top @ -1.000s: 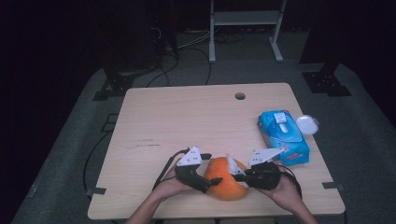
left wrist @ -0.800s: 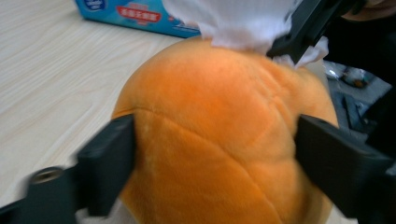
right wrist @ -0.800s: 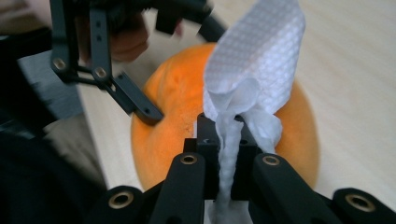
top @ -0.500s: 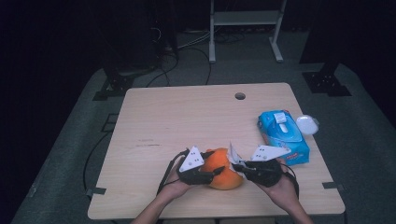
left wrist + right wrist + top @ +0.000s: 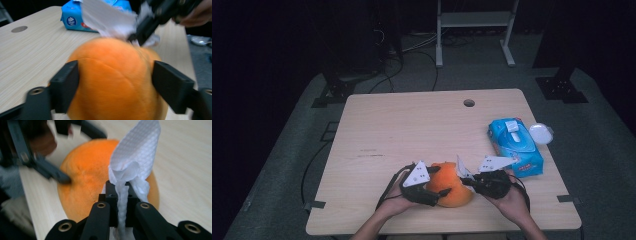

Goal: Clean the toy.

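Bracing the orange plush (image 5: 115, 82) near the table's (image 5: 412, 130) front edge, your left gripper (image 5: 436, 194) is clamping it while your right gripper (image 5: 119, 192) is pinching a wipe (image 5: 136, 157); pressing hard is risking tearing the wipe or sliding the plush off.

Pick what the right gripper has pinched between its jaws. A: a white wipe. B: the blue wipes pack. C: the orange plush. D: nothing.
A: in the right gripper view the right gripper has its jaws shut on a white wipe, above the orange plush that the left gripper clamps.
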